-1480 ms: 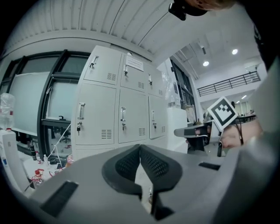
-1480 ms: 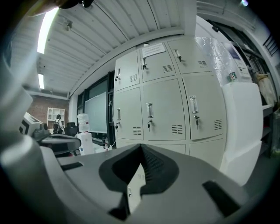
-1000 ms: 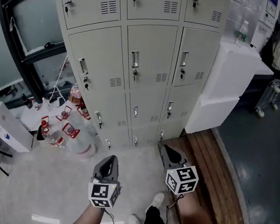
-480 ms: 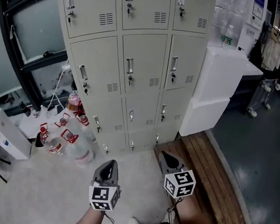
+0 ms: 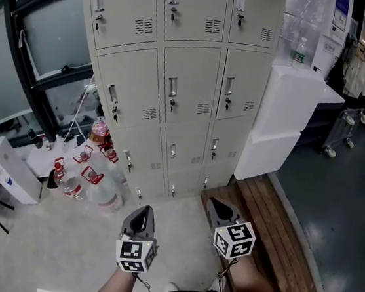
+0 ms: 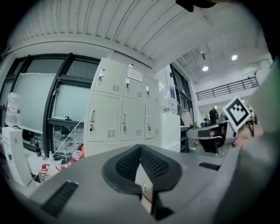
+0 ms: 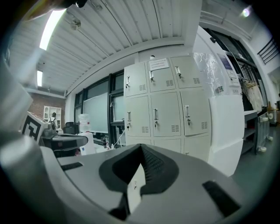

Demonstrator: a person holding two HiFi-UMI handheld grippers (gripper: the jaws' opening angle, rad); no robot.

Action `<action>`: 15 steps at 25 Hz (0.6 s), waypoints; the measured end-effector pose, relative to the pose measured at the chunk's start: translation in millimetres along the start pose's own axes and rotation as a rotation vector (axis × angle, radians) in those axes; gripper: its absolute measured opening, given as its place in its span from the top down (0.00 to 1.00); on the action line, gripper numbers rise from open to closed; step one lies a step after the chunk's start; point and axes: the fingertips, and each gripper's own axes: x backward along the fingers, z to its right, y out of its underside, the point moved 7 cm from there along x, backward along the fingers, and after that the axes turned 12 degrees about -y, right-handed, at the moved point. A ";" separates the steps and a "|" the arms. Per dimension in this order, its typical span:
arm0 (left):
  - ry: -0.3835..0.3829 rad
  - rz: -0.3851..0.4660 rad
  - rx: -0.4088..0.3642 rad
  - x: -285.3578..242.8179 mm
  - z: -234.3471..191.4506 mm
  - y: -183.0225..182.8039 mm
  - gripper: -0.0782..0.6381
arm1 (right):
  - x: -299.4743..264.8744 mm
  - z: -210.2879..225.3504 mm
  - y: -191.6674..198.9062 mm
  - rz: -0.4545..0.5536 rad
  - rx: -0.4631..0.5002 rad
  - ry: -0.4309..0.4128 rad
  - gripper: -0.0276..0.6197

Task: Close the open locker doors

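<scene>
Only the view has shifted a little: the grey left gripper [image 5: 143, 211] and right gripper [image 5: 216, 206] stay low, jaws together and empty, well apart from the beige metal lockers [image 5: 189, 90], whose visible doors all look shut, so the task is likely finished.

Lockers [image 5: 188, 90] now sit squarer in view, seemingly farther.

All views face the lockers [image 5: 186, 89] (head: downward).

Twelve locker doors [image 5: 187, 83], two grippers [image 5: 140, 213] [image 5: 218, 207]
</scene>
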 end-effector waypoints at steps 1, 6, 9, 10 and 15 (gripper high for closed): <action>0.000 0.000 -0.002 1.3 -0.3 0.0 0.88 | 0.0 -1.6 0.3 0.003 -0.001 -0.001 0.96; 0.005 0.002 -0.007 10.7 -2.2 0.7 0.88 | 3.4 -11.6 0.1 0.016 0.000 -0.003 0.96; 0.007 0.005 -0.011 15.6 -3.9 0.8 0.88 | 6.0 -17.5 0.2 0.022 0.001 -0.001 0.96; 0.005 0.005 -0.010 17.0 -4.7 1.2 0.88 | 6.5 -19.3 0.3 0.024 0.002 -0.001 0.96; 0.007 0.009 -0.009 25.8 -4.2 0.1 0.88 | 12.2 -26.2 -0.7 0.025 0.012 -0.002 0.96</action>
